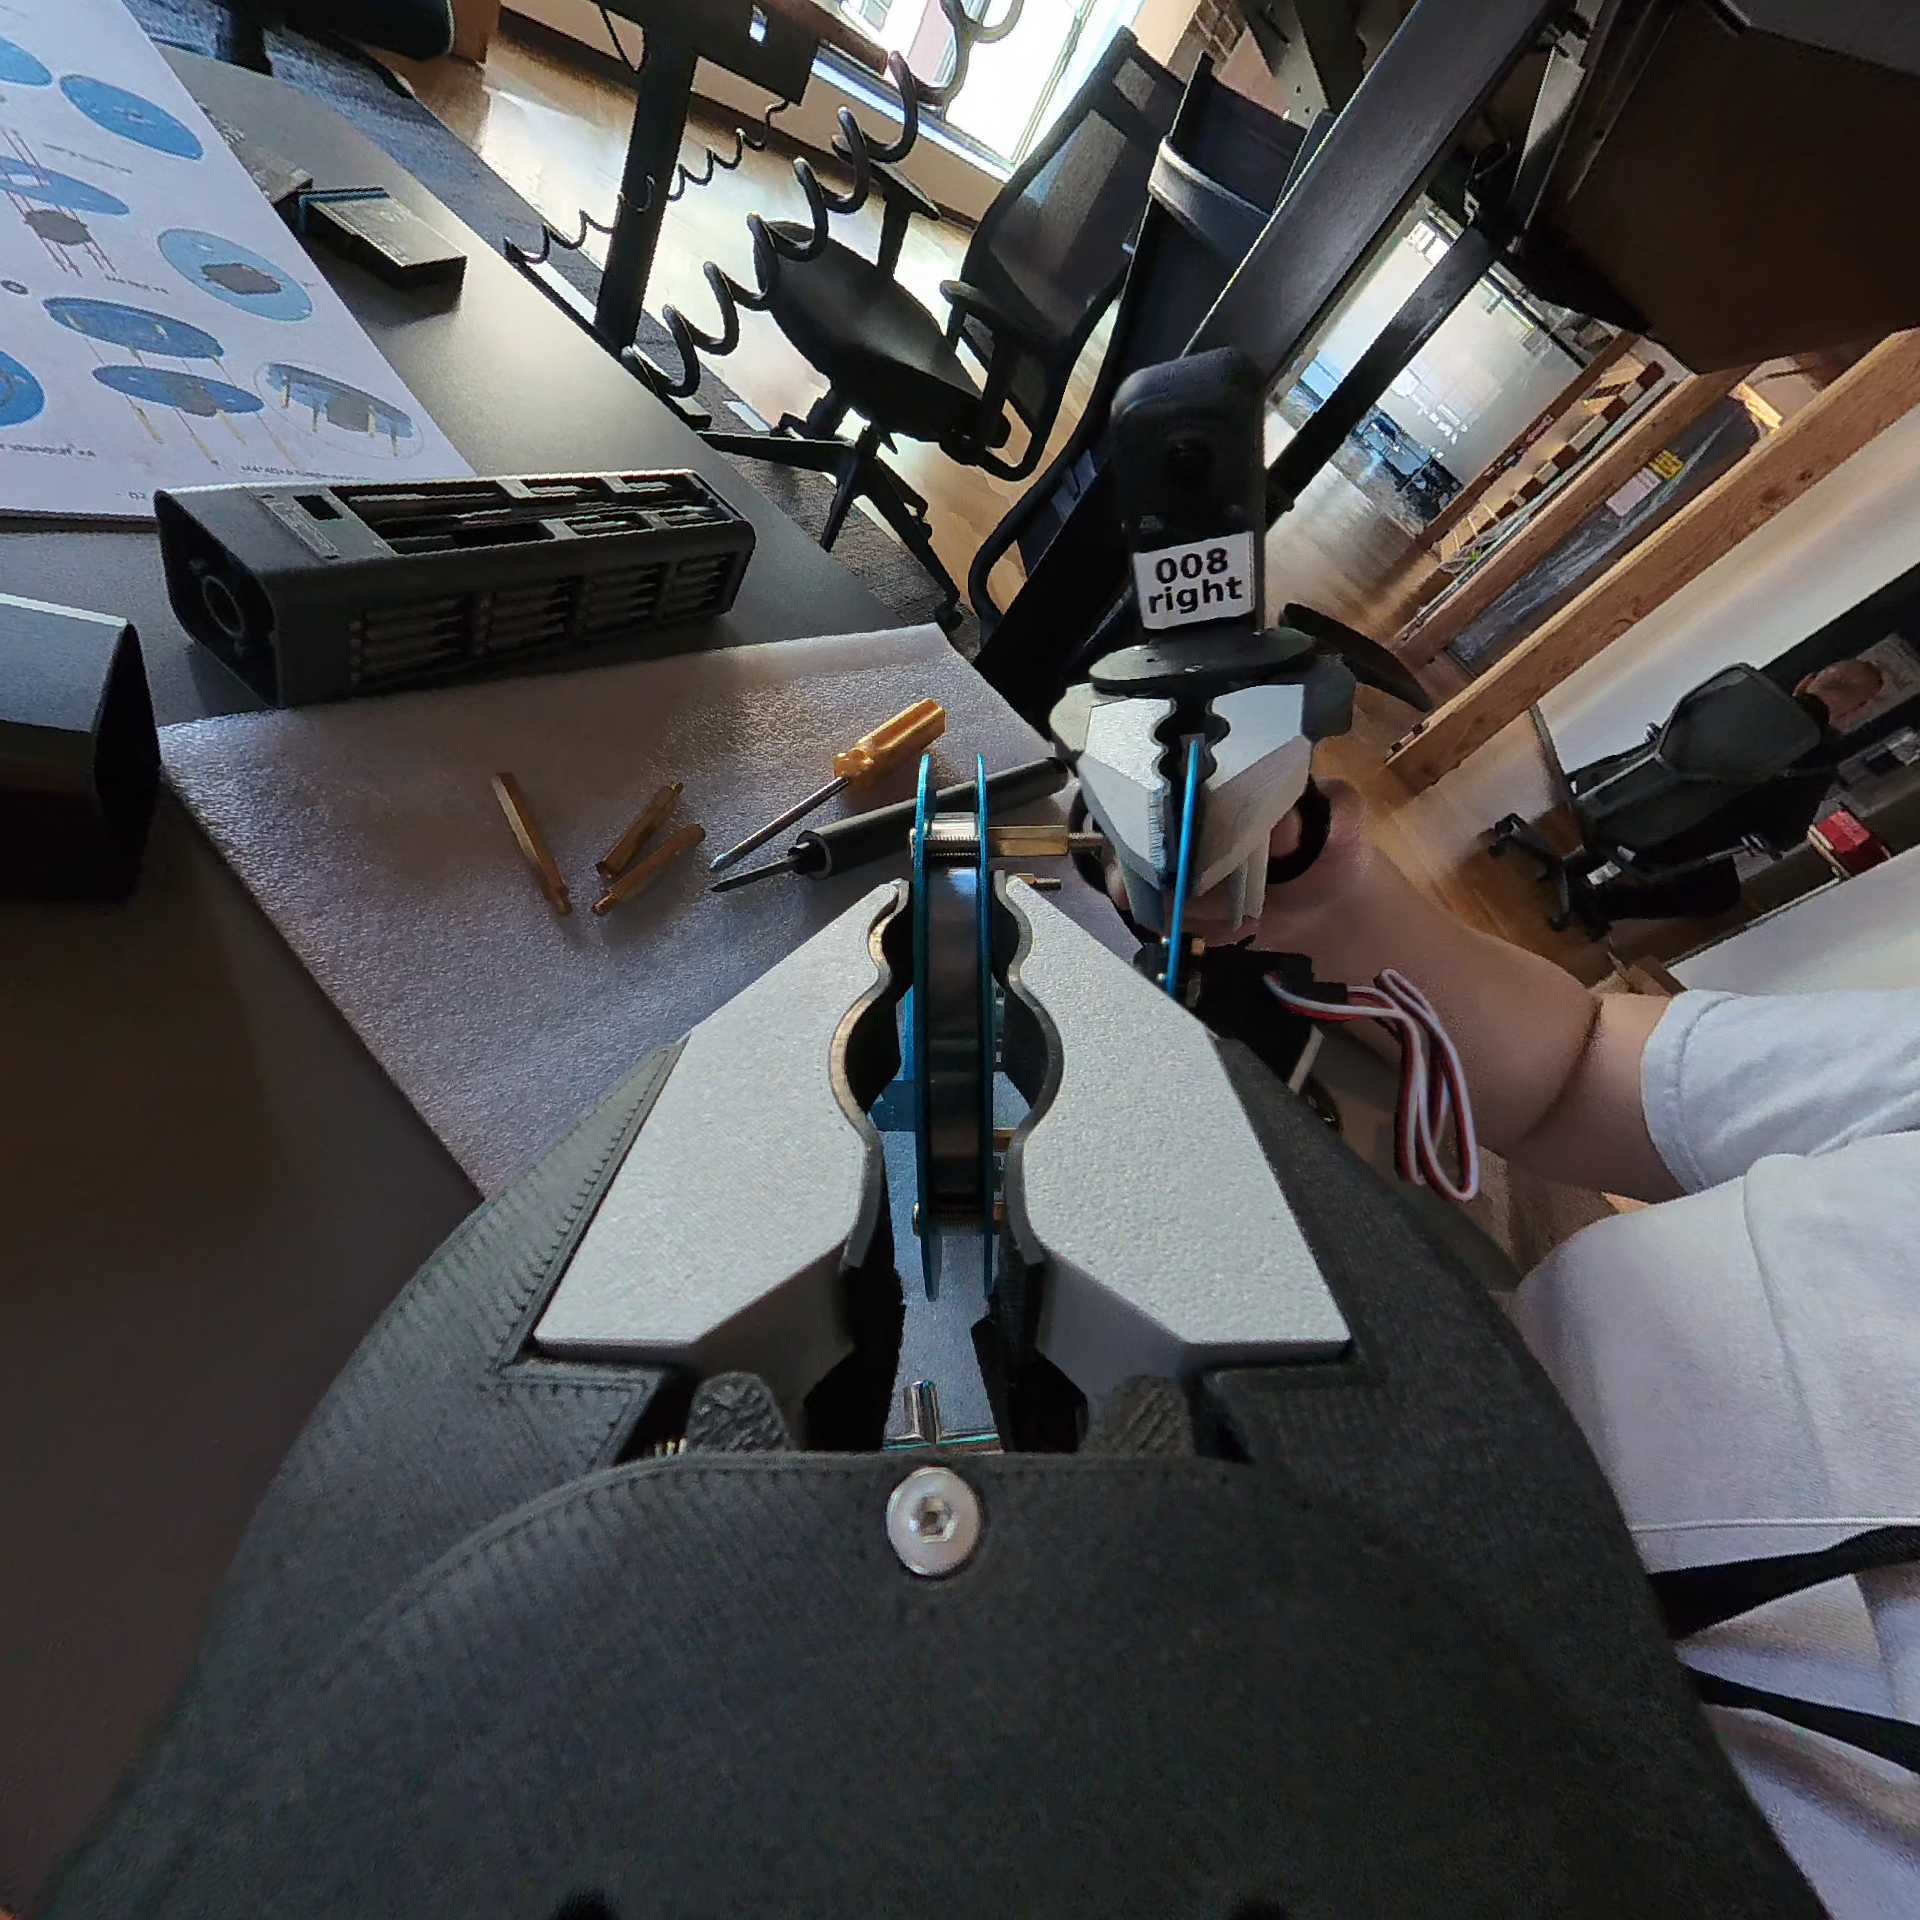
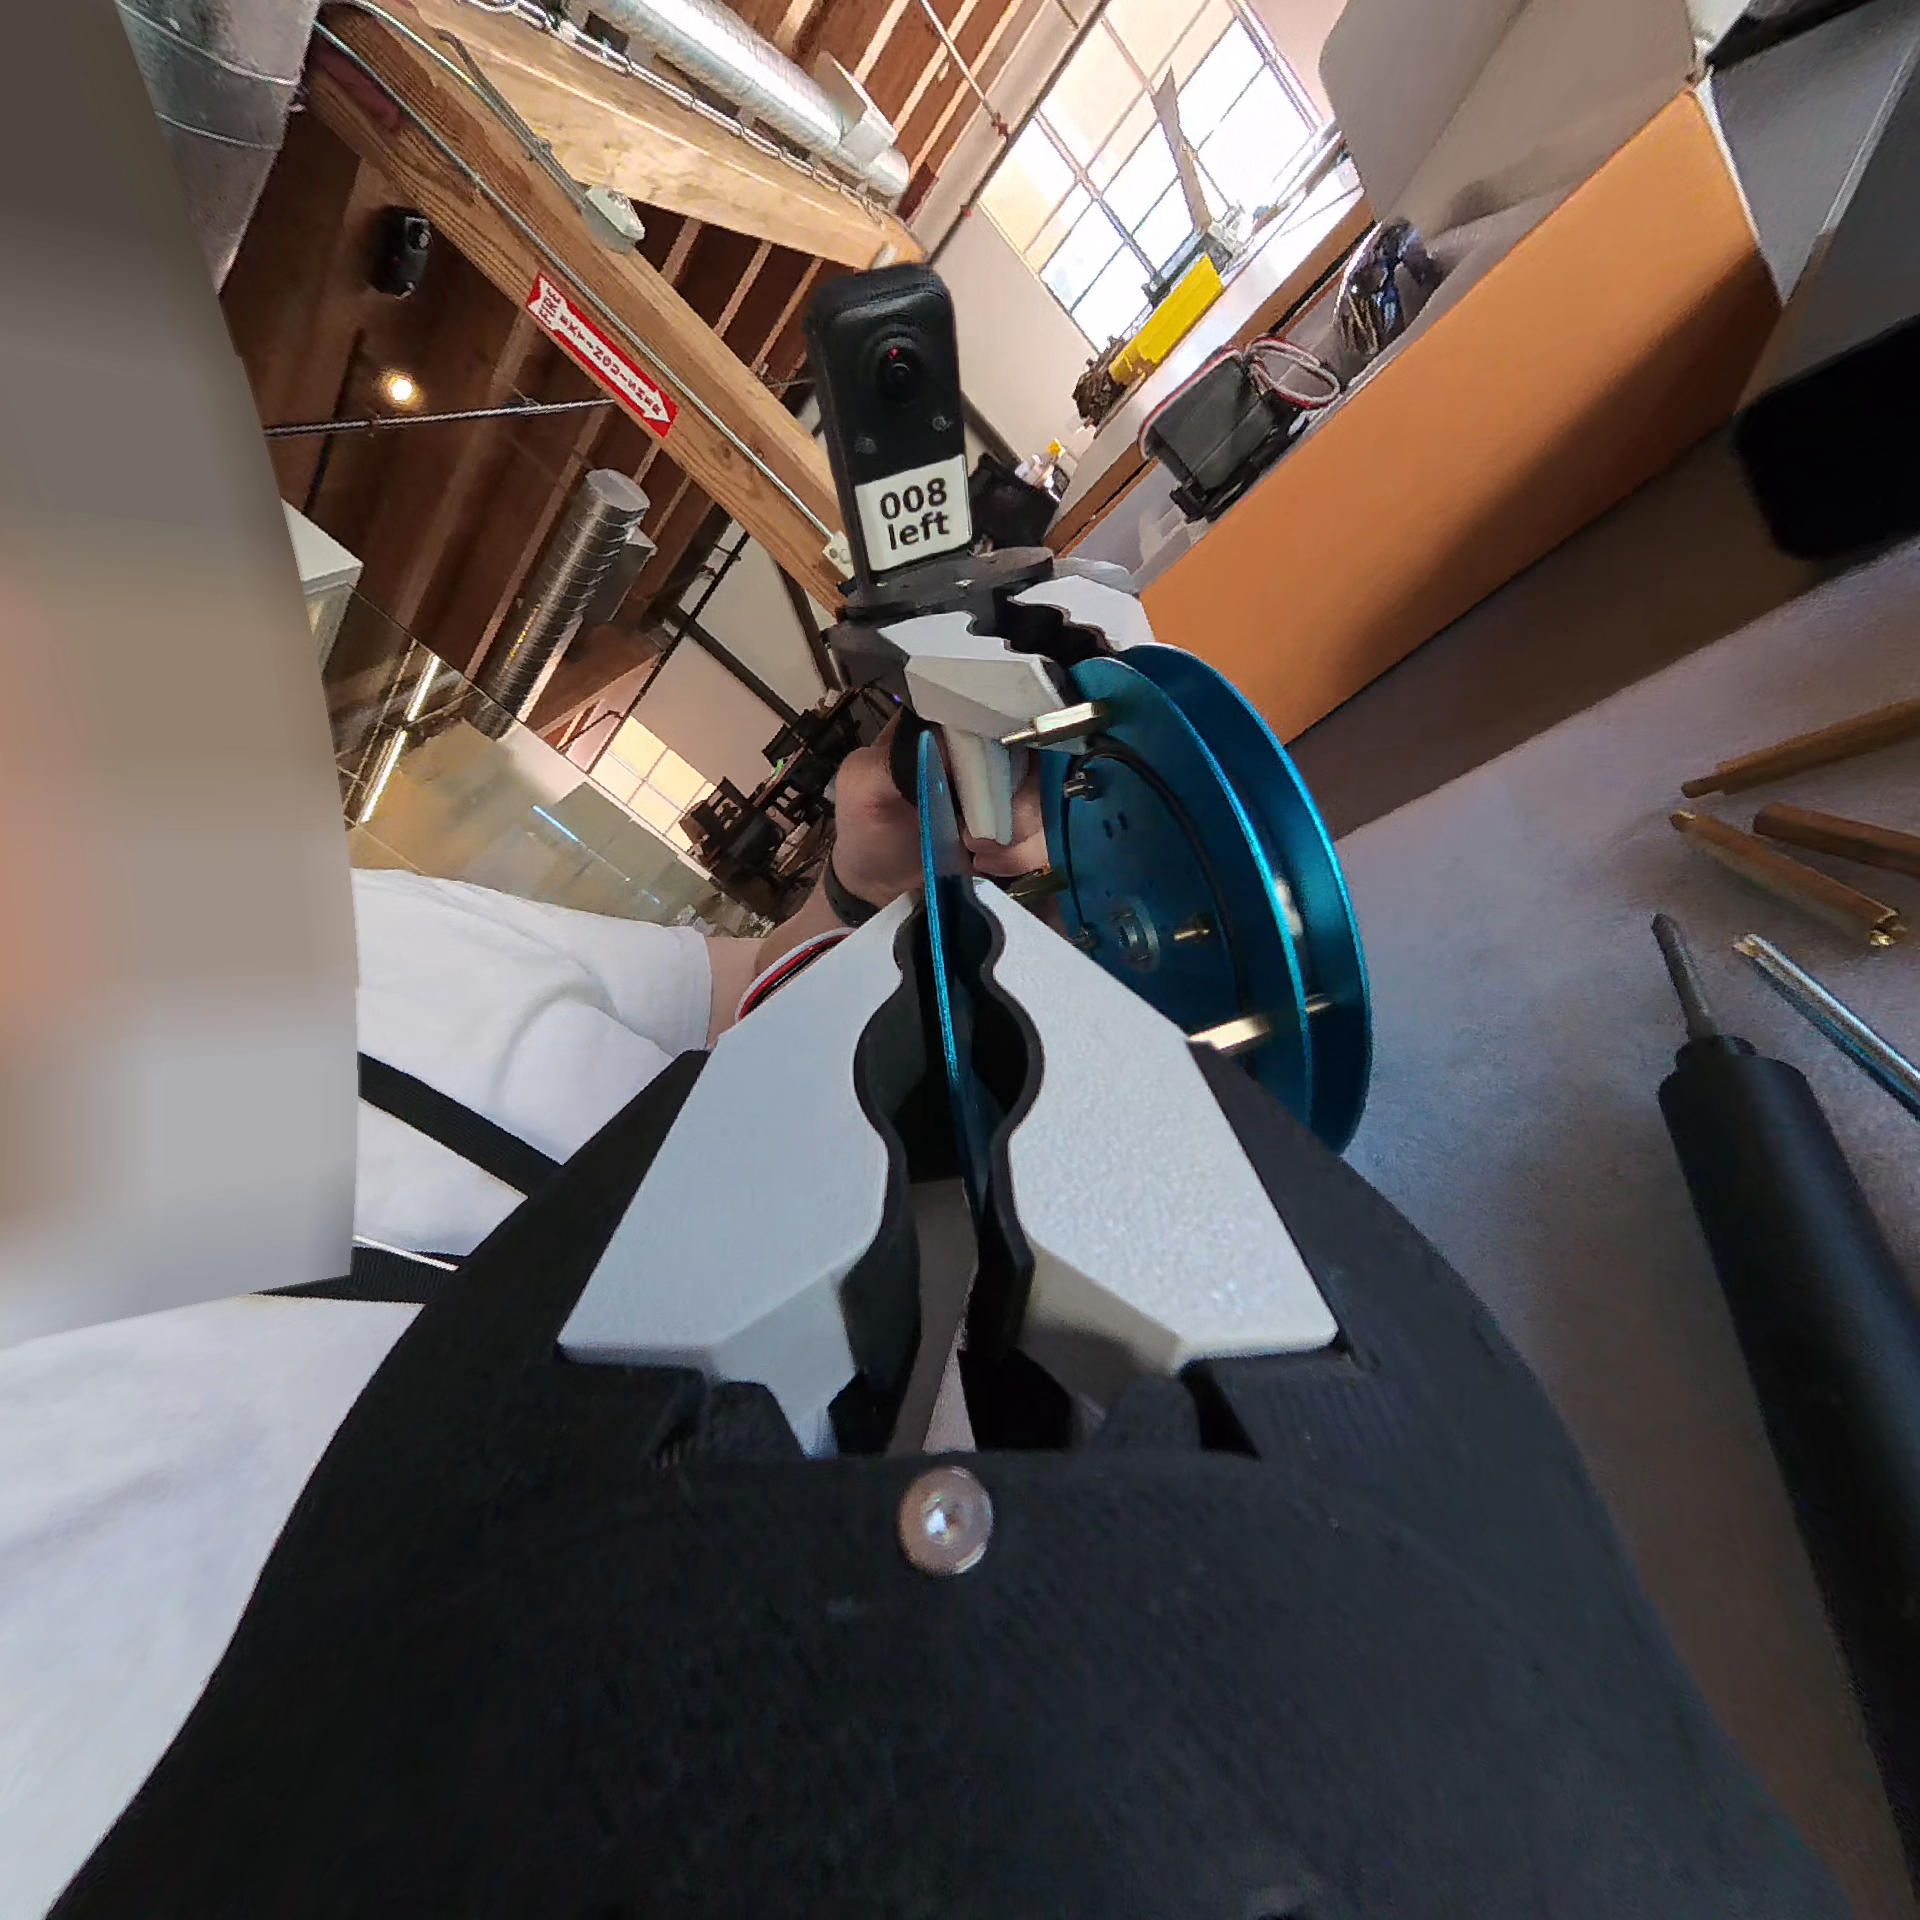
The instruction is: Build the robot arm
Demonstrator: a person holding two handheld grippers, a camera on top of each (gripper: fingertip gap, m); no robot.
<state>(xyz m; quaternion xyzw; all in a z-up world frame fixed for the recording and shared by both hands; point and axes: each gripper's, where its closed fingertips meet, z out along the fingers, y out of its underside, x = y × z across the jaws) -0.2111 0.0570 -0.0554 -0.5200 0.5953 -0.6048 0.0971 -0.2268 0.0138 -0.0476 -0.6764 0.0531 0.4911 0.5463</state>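
Observation:
My left gripper (image 1: 951, 894) is shut on a blue double-disc assembly (image 1: 948, 1039) with a black part between the discs, held edge-on above the grey foam mat (image 1: 416, 883). Brass standoffs (image 1: 1029, 840) stick out of the assembly toward my right gripper (image 1: 1184, 821). My right gripper (image 2: 951, 914) is shut on a single thin blue disc (image 2: 935, 831), held edge-on just beside the assembly (image 2: 1164, 862). In the right wrist view my left gripper (image 2: 1049, 665) grips the assembly's top rim. The disc and the standoff tips are close; I cannot tell whether they touch.
Loose brass standoffs (image 1: 623, 842), an orange-handled screwdriver (image 1: 883, 743) and a black screwdriver (image 1: 914, 821) lie on the mat. A black bit case (image 1: 447, 582) and an instruction sheet (image 1: 156, 260) lie behind. Red-and-white wires (image 1: 1423, 1070) hang by the person's arm. Tip to tip, the grippers are about 5 cm apart. It is some 15 cm from my left tips to the black bit case (image 1: 447, 582).

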